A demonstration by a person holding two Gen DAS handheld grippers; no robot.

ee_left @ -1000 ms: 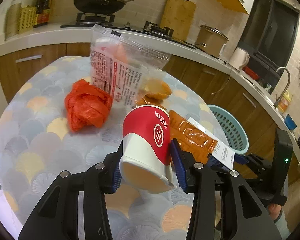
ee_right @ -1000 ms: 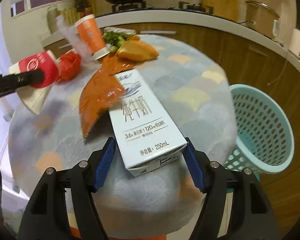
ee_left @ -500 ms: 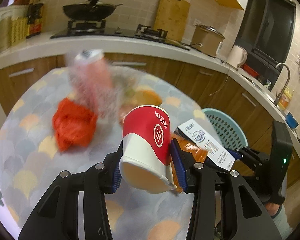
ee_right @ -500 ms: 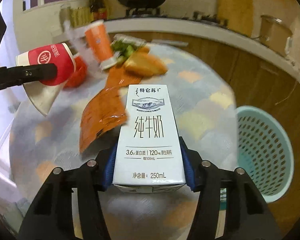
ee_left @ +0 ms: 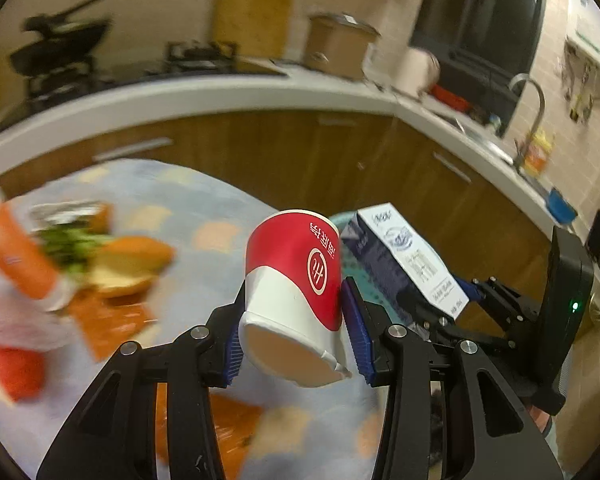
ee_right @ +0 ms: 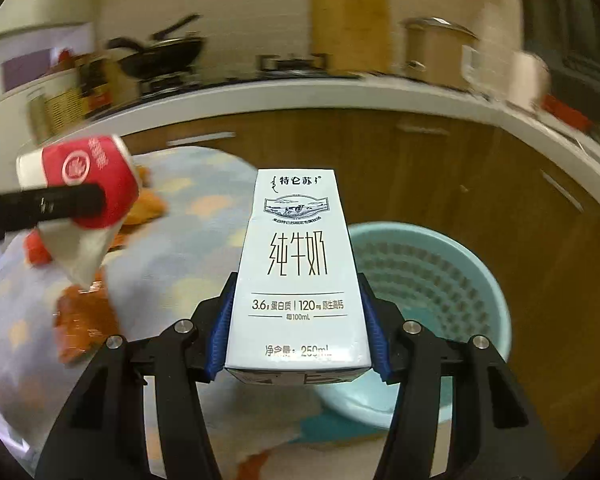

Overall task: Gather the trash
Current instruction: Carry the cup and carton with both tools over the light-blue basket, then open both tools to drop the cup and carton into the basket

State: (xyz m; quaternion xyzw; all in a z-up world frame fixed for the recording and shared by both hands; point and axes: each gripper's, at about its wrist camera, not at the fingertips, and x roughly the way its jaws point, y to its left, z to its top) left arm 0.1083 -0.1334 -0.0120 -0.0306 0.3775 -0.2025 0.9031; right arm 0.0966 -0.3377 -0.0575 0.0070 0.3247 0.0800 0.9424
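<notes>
The red-and-white paper cup (ee_left: 296, 292) is pinched between the blue pads of the left gripper (ee_left: 296, 344), jaws pressed against its sides near the base, so that it hangs tilted in the air above the patterned table (ee_left: 204, 200) with its bottom toward the camera and its mouth pointing away. Just to its right the white milk carton (ee_right: 298, 276) is clamped at its lower end by the right gripper (ee_right: 298, 344), jaws tight on both narrow sides, the printed front facing the right wrist camera and the top leaning away. In the left wrist view the carton (ee_left: 404, 260) sits close beside the cup, near but apart from it, both lifted off the table. Beyond and to the right of the carton stands the light blue basket (ee_right: 432, 280), on the floor just beside the table edge; in the left wrist view only a sliver of its rim shows between cup and carton. Left on the table, blurred, lie an orange wrapper (ee_right: 84, 320) near the front, an orange cup (ee_left: 16, 256) on its side at the far left, a bun-like piece of food (ee_left: 128, 264), some green scraps (ee_left: 72, 244), and a red crumpled bag (ee_left: 16, 372). Behind runs a white counter (ee_right: 340, 96) over wooden cabinets, with a black wok (ee_right: 160, 56), a wooden cutting board (ee_right: 348, 24) and a pot (ee_right: 436, 48).
</notes>
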